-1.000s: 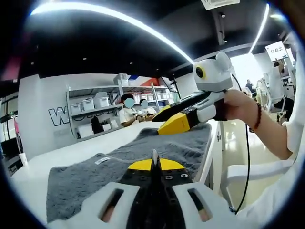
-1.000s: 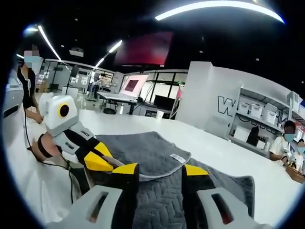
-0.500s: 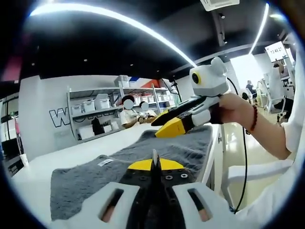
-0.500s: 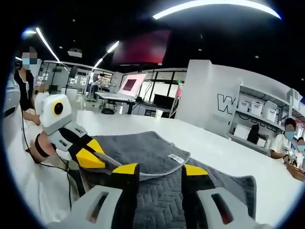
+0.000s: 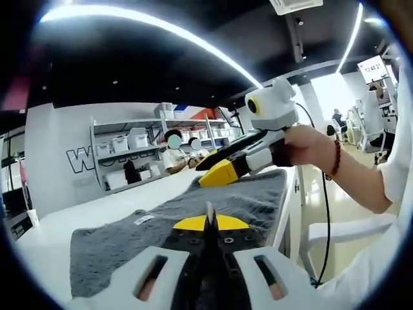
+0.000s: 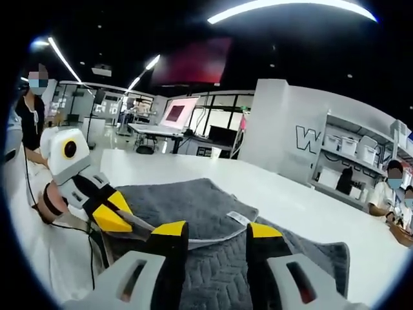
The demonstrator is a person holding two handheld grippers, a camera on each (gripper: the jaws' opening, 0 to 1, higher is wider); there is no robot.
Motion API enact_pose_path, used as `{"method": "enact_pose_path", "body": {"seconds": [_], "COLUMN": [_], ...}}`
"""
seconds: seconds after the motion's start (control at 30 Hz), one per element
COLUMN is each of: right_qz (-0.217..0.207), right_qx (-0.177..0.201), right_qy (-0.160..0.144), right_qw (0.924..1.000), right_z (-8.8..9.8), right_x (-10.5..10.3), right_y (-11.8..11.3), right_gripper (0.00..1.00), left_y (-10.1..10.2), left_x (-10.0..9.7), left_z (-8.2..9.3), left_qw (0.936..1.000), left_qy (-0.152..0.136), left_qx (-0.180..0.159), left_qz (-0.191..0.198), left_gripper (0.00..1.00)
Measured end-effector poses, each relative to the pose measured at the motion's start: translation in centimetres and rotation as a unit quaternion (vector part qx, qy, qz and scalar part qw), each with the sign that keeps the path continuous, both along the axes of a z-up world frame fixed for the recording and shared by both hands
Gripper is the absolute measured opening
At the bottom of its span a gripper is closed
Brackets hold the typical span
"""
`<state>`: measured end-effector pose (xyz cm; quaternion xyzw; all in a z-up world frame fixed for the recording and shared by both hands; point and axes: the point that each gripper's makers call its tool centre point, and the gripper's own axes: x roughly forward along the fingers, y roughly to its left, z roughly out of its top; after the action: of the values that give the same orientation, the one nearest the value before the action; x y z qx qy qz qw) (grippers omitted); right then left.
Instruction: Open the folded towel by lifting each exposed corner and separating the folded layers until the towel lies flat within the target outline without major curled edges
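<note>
1. Left gripper view, far left: white wall with a large partial letter, and a shelf unit (image 5: pixel 126 155) carrying white bins; a seated person (image 5: pixel 173 155) in front of the shelves.
2. Lower left to centre: grey towel (image 5: pixel 129 236) spread on the white table (image 5: pixel 77 213), a small white label (image 5: pixel 143 219) lying on its near-left part, the far edge reaching toward the table's right side.
3. Bottom centre: left tool (image 5: pixel 208 223) with yellow tips pressed together into a single line, jaws closed; nothing visibly pinched between them, the tips hanging just above the towel.
4. Right of centre: right tool (image 5: pixel 216 173) held in a hand (image 5: pixel 306 145) above the far part of the towel, yellow tip pointing left, apart from the cloth; a bead bracelet on the wrist and a black cable trailing down.
5. Right gripper view, left side: left tool (image 6: pixel 113 218) again, white body with a round yellow-ringed lens, yellow tip angled down at the towel's near-left edge; impossible to tell whether touching the fabric.
6. Centre: towel (image 6: pixel 193 206) with one layer folded over another, a pale edge curving across and the white label (image 6: pixel 236 217) near that fold, all on the table (image 6: pixel 303 206).
7. Bottom centre: right tool (image 6: pixel 216 231) with the two yellow-tipped jaws standing clearly apart, open, towel showing in the gap, nothing gripped.
8. Far right: the shelf unit (image 6: pixel 348 161) with bins against the wall.
</note>
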<state>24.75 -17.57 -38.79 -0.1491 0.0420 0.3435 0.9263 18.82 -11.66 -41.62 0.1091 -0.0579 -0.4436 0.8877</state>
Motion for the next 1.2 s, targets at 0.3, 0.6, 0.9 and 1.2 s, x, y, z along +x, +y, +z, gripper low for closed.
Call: {"method": "enact_pose_path", "body": {"seconds": [0.3,0.6,0.9,1.2], "right_qz": [-0.001,-0.006,-0.006,-0.008], "right_qx": [-0.006,0.019,0.014,0.012], "right_qy": [0.001,0.027,0.031,0.036], "right_qw": [1.0000,0.9994,0.9994,0.9992], "right_z": [0.0,-1.0,-0.9,-0.8], "right_x": [0.9,2.8,3.2,4.2], "right_y": [0.4,0.1,0.4,0.6], "right_gripper": [0.31,0.31,0.31,0.31], "left_y": [0.1,0.5,0.7,0.9], "left_x": [0.0,0.2,0.5,0.7], "left_z": [-0.1,0.1,-0.1,0.0], "left_qw": [1.0000,1.0000,0.9999,0.9999], "left_qy": [-0.003,-0.001,0.007,0.008], "left_qx": [0.002,-0.007,-0.008,-0.007], "left_qz": [0.002,0.005,0.007,0.010], "left_gripper": [0.01,0.01,0.01,0.01]}}
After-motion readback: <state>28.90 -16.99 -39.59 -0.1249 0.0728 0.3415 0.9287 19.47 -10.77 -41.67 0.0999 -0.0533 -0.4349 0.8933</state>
